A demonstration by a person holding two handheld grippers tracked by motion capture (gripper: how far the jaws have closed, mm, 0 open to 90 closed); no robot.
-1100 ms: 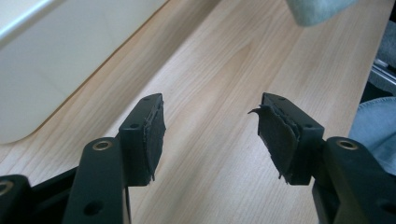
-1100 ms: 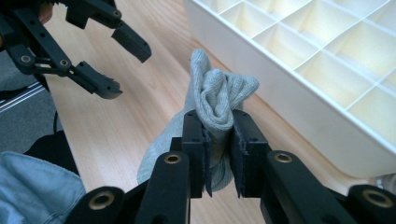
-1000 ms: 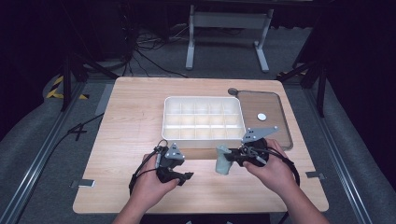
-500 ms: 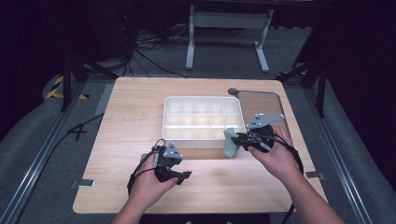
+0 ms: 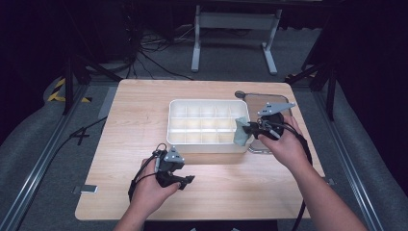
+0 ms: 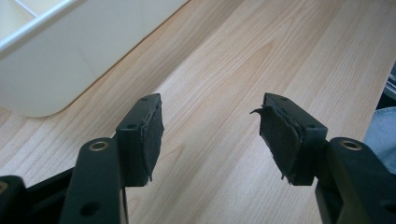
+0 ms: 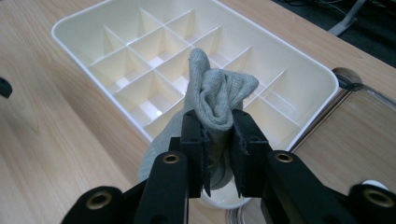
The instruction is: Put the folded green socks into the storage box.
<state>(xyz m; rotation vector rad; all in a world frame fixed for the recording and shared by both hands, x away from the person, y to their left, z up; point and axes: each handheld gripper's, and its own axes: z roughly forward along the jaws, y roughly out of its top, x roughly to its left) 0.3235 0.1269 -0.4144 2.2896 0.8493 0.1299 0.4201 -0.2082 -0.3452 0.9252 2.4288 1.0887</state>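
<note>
Left gripper is held low over the table near its front edge, just in front of the box's front-left corner. Jaws stand wide with bare wood between the pads; nothing is gripped. No contact with the box is seen.

Box sits at table centre, toward the right: a white tray split into a grid of small cells. Every cell in view looks empty, so nothing is judged stowed yet.

Sock, grey-green and bunched into a wad, is clamped between the right gripper jaws, which are narrow and closed on the cloth. In the high view the sock is seen at the box's right end, by the front-right corner, above rim level. In the right gripper view the wad's top is folded over and a tail hangs below the pads. Whether it is over a cell or just outside the rim cannot be told.

A flat lid lies on the table to the right of the box, touching or just beside it, partly under the right hand.

Status, as judged: pick done, carry nearly done. Left: sock to be lined up over a cell, lowered in, released. Hanging tail may snag on a divider.
</note>
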